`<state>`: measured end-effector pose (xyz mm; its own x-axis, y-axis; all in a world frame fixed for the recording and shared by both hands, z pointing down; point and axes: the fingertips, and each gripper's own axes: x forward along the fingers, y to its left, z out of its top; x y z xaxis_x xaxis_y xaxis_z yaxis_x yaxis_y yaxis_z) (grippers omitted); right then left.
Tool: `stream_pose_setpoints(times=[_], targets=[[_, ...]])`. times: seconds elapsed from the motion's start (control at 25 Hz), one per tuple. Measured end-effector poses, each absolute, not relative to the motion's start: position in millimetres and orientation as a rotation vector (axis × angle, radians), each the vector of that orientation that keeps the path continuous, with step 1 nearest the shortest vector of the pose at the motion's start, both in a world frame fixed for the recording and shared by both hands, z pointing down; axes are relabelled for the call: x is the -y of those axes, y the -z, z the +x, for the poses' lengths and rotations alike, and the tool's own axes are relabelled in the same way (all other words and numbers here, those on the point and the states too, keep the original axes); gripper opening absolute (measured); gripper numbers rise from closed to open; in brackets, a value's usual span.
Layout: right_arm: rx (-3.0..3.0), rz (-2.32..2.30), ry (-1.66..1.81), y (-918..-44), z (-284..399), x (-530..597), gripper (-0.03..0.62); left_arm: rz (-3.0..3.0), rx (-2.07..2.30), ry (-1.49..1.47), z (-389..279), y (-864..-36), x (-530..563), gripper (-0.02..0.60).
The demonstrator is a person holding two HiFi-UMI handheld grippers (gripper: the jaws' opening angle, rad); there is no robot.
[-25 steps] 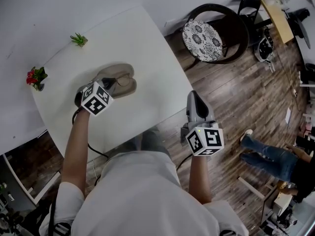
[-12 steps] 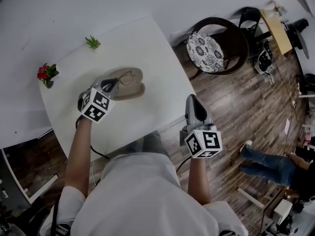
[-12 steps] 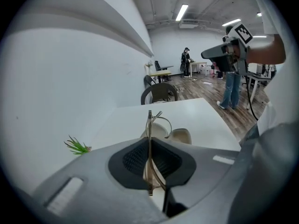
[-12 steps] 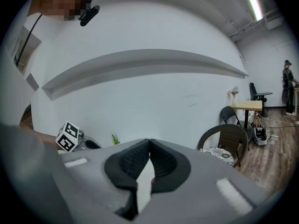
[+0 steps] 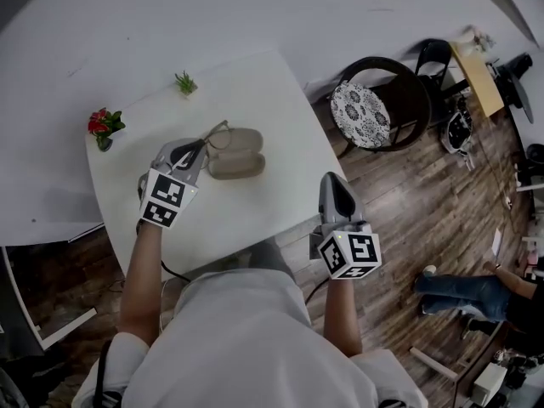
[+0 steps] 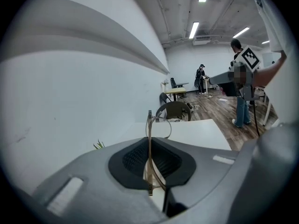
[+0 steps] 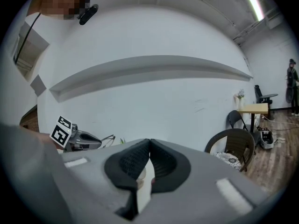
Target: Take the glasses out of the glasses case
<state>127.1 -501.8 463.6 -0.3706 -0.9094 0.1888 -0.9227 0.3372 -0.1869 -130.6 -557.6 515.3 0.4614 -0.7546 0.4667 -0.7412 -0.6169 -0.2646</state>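
Item: we record one white counter [image 5: 280, 100] seen from above, carrying an open case [image 5: 236, 153] near its middle, the two beige halves lying side by side with their hollows facing up. Glasses [image 5: 217, 133]: thin wire frame, raised at the end of the case nearer the counter's left edge; we cannot tell whether the frame touches the case. Left gripper [image 5: 199, 147]: set over the counter just left of the case, marker cube toward the near edge. In its own view the left gripper [image 6: 150, 146] has its dark ribbed fingers [image 6: 133, 160] pinching a side arm of the glasses [image 6: 149, 125], the arm standing upright between them and a lens ring showing above the tips. Right gripper [image 5: 333, 184]: held at the counter's right corner, well apart from the case. In its own view the right gripper [image 7: 149, 143] has its fingers [image 7: 127, 162] pressed together with nothing between them, and it looks across at the left gripper [image 7: 79, 139] and the glasses [image 7: 108, 137]. Also listed: a red flower [image 5: 104, 124] near the left corner, a small green plant [image 5: 185, 83] on the far edge, a dark chair [image 5: 374, 100] with a patterned seat on the wood floor beyond the right edge, and a person in jeans [image 5: 463, 289] on the floor well off to the right.
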Motion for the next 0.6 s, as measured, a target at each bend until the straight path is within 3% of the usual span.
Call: stream_pose_setpoints(times=[0.6], targets=[[2.625,1.684,-0.325,-437.6,83.8,476.3,0.003,-2.508,-1.687,0.447,-204.4,-425.1,487.7,0.025]])
